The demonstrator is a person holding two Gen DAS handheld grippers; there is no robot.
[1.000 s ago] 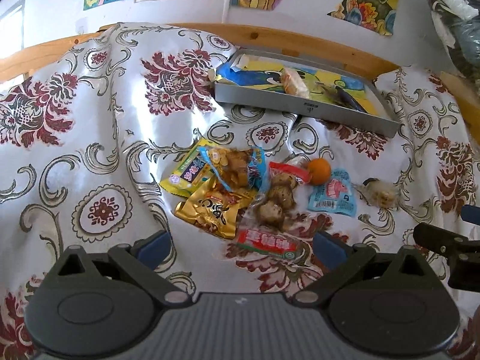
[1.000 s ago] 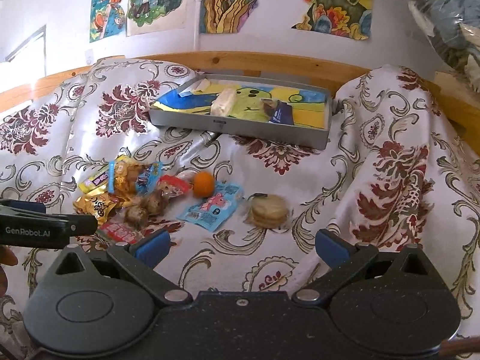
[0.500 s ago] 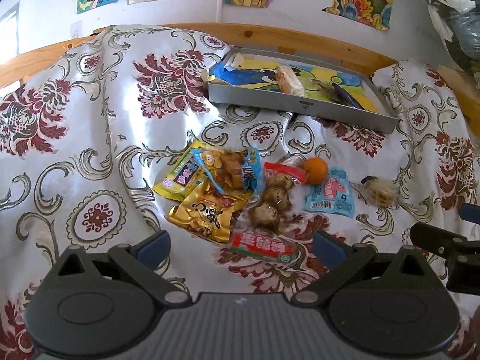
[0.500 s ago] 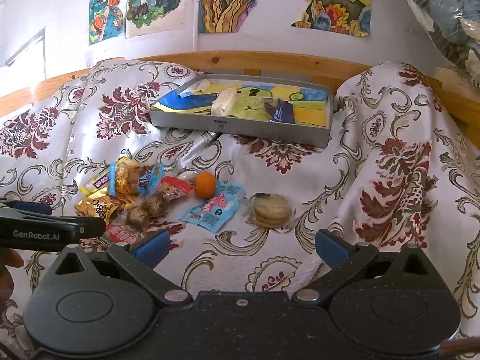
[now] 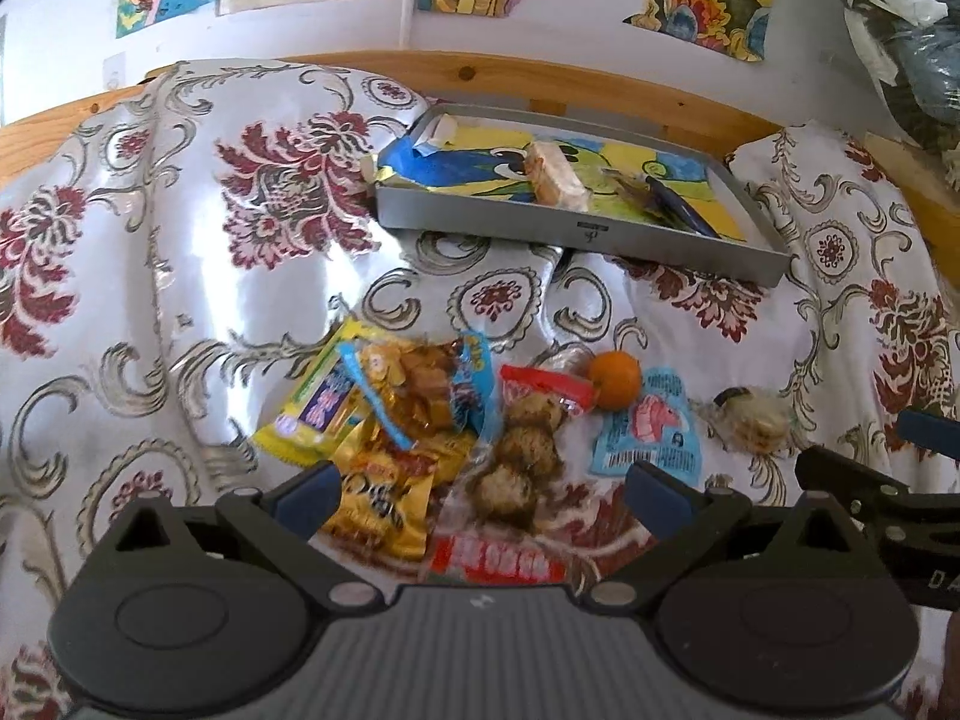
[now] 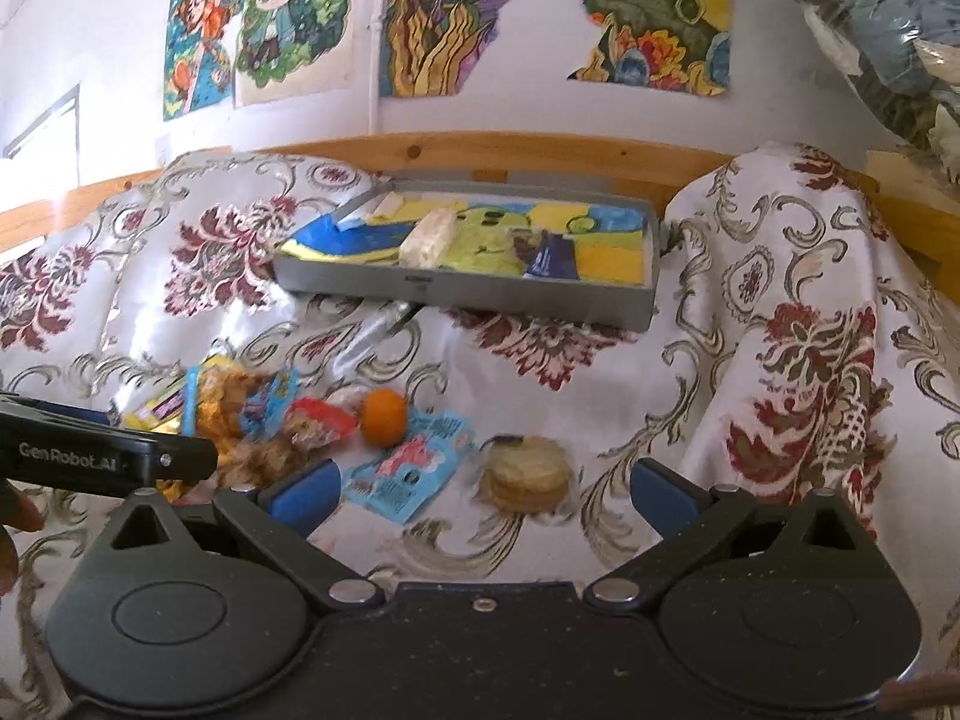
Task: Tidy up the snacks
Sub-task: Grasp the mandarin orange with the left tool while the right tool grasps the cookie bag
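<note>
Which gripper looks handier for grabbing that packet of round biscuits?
Probably the right gripper: the biscuit packet lies straight ahead between its open fingers. The left gripper faces the snack pile instead.

One tray (image 5: 576,227), one orange (image 5: 613,380), roughly eight loose snack packets (image 5: 414,396), two more packets in the tray.

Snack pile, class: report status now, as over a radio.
Left tool open, empty, low over mixed snack-packet pile. Right tool open, empty, near clear-wrapped round crackers. Grey metal tray holds two snacks. Nothing blocking.
</note>
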